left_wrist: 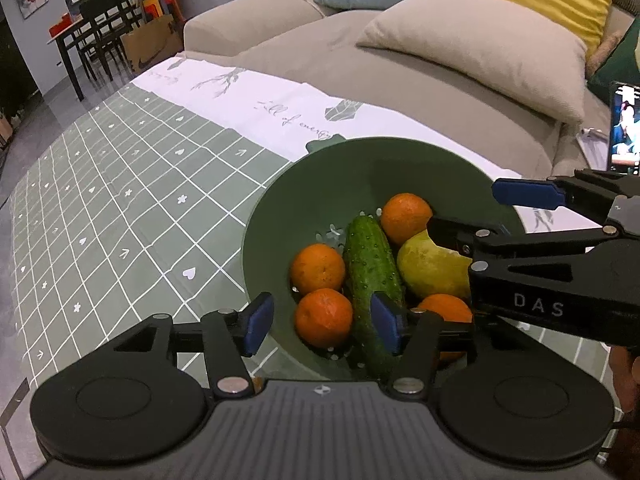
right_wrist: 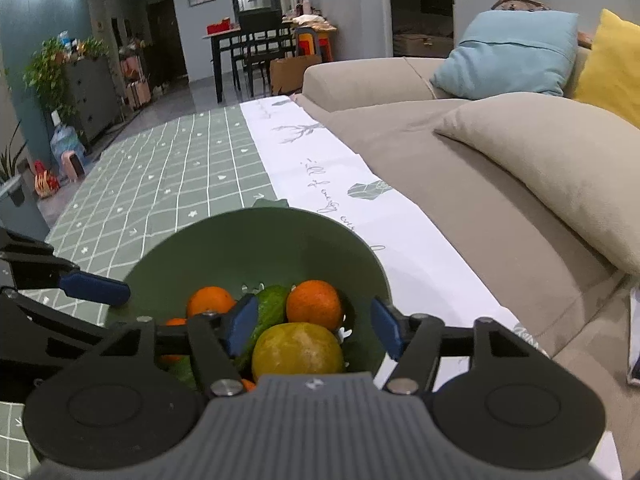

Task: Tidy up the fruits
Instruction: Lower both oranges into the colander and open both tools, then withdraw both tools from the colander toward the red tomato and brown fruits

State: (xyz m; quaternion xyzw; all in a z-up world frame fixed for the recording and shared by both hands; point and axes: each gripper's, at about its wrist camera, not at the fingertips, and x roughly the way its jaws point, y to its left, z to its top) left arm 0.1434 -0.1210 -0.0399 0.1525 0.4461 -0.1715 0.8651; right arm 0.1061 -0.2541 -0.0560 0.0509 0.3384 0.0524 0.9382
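Since all the produce already sits inside the green colander bowl (left_wrist: 372, 168), the step in hand looks like releasing and backing off, or picking the next piece to sort (can't tell which from here). In the bowl: four oranges (left_wrist: 318, 269), a cucumber (left_wrist: 370, 264) lying lengthwise down the middle, and a yellow-green mango (left_wrist: 430, 270) at the right, touching the cucumber.

Left gripper (left_wrist: 322, 326) hangs over the near rim w/ fingers (left_wrist: 258, 324) apart; one pad stands outside the bowl wall, the other over the cucumber, nothing clamped. Right gripper (right_wrist: 310, 326) hovers just above the mango, fingers (right_wrist: 240, 324) apart too, straddling it w/o pressing.

To do it well: lift each gripper straight up before swinging out, so a pad doesn't drag the rim and tip the bowl. If regrasping, take the mango across its narrow width; close slowly, as the skin looks smooth and prob. slips. Oranges are round w/ dimpled peel, likely to roll once a neighbour goes. The cucumber is bumpy, long, firm; grip mid-length.

The bowl is matte plastic, deep, sloped wall, w/ drain holes in the bottom. It stands on the desk under a green grid-pattern cloth (left_wrist: 132, 184) w/ a white printed border. Beyond, a beige sofa (right_wrist: 460, 184) w/ cushions.
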